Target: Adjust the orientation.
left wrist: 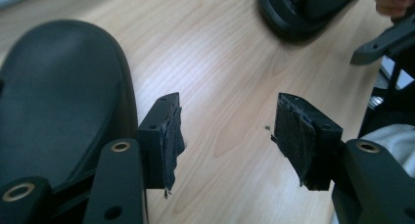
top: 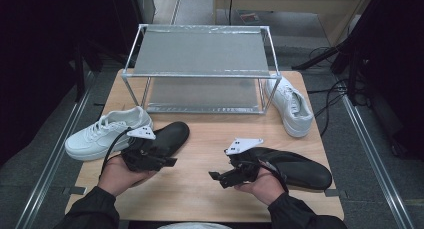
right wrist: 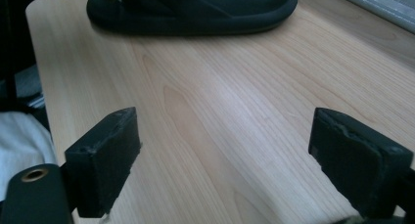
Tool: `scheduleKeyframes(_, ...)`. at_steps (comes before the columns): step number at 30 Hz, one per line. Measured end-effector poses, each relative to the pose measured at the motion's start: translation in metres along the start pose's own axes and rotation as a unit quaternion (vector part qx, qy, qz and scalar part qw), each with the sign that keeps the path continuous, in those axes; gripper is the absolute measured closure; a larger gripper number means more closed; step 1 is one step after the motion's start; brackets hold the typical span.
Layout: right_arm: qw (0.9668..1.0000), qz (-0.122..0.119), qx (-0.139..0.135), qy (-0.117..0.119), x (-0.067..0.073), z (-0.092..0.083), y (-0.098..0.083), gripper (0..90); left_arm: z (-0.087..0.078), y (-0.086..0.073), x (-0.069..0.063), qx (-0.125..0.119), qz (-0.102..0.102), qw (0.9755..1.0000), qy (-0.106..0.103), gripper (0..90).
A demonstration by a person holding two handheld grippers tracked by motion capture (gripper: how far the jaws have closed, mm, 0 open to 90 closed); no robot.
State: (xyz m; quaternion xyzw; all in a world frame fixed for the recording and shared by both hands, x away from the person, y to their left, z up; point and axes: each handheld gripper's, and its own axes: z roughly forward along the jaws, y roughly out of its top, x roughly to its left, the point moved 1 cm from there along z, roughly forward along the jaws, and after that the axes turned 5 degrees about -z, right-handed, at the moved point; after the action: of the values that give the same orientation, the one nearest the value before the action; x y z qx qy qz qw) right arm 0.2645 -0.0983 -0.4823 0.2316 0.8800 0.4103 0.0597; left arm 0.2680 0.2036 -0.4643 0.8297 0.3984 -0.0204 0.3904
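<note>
**Lining up on the black shoes before any grasp**

Holding both tools low over the wooden table (top: 200, 139), we have nothing gripped yet. The left gripper (top: 167, 162) has its jaws well apart around bare wood, and the left black shoe (top: 167, 136) lies just beside its left jaw. The right gripper (top: 216, 177) also stands wide open over bare tabletop, with the right black shoe (top: 295, 169) right behind that hand.

To do this well, we judge each tool should turn toward its shoe's collar or heel rim, straddle the edge squarely, then close. Pinching the smooth toe would likely slip.

Two white sneakers (top: 107, 134) and a metal rack (top: 200, 51) stand farther back. We can read no brand, label or writing anywhere.
</note>
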Motion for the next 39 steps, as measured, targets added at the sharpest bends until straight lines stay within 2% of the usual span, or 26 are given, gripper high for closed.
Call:
scheduleKeyframes(2,0.9998,-0.014,0.007,0.010,-0.003,-0.003,-0.002,9.9,-0.001,-0.002,0.001,0.000,-0.001,1.0000,0.002,43.8)
scheduleKeyframes(4,0.9994,-0.022,0.026,0.006,-0.004,-0.004,-0.003,22.0,-0.003,-0.003,0.001,-0.004,0.001,1.0000,0.004,43.1)
scheduleKeyframes(5,0.9990,-0.024,0.035,0.010,-0.003,-0.005,-0.004,31.4,-0.004,-0.004,0.001,-0.009,0.002,0.9999,0.006,43.3)
scheduleKeyframes(7,0.9987,-0.032,0.036,0.016,-0.002,-0.006,-0.005,34.2,-0.006,-0.004,0.001,-0.014,0.000,0.9998,0.014,44.2)
scheduleKeyframes(8,0.9987,-0.026,0.035,0.025,-0.002,-0.006,-0.005,38.7,-0.007,-0.004,0.001,-0.012,-0.001,0.9997,0.019,45.3)
scheduleKeyframes(11,0.9988,-0.017,0.035,0.030,-0.003,-0.006,-0.004,38.7,-0.010,-0.004,-0.001,-0.016,0.010,0.9995,0.025,45.9)
scheduleKeyframes(13,0.9985,-0.011,0.037,0.039,-0.002,-0.007,-0.003,40.0,-0.010,-0.005,0.000,-0.010,0.014,0.9995,0.027,41.6)
scheduleKeyframes(15,0.9979,-0.012,0.041,0.048,-0.002,-0.005,-0.002,44.8,-0.011,-0.006,0.000,-0.002,0.025,0.9995,0.020,38.8)
scheduleKeyframes(16,0.9976,-0.017,0.045,0.051,-0.002,-0.004,-0.002,44.5,-0.012,-0.007,0.001,0.000,0.028,0.9994,0.021,38.6)
scheduleKeyframes(18,0.9971,-0.020,0.052,0.052,-0.002,0.000,-0.002,45.8,-0.013,-0.007,0.002,0.000,0.027,0.9994,0.023,40.0)
scheduleKeyframes(20,0.9969,-0.006,0.053,0.057,-0.002,0.002,-0.001,48.8,-0.014,-0.007,0.003,-0.003,0.025,0.9994,0.025,41.1)
scheduleKeyframes(23,0.9966,-0.010,0.041,0.071,-0.003,0.002,-0.001,48.8,-0.015,-0.009,0.006,0.002,0.020,0.9992,0.036,42.7)
scheduleKeyframes(26,0.9965,-0.011,0.048,0.067,-0.004,0.002,0.000,46.5,-0.015,-0.013,0.008,0.003,0.019,0.9989,0.042,42.5)
scheduleKeyframes(29,0.9964,-0.027,0.057,0.057,-0.006,0.005,-0.001,44.7,-0.016,-0.014,0.010,0.003,0.014,0.9990,0.043,42.2)
scheduleKeyframes(32,0.9962,-0.026,0.059,0.058,-0.006,0.006,0.000,40.9,-0.018,-0.015,0.012,0.004,0.009,0.9989,0.046,42.2)
scheduleKeyframes(36,0.9964,-0.031,0.054,0.058,-0.006,0.005,0.000,41.2,-0.020,-0.017,0.016,0.008,0.003,0.9985,0.054,41.9)
scheduleKeyframes(39,0.9961,-0.029,0.060,0.057,-0.006,0.005,0.000,40.5,-0.023,-0.017,0.019,0.004,0.000,0.9982,0.060,41.5)
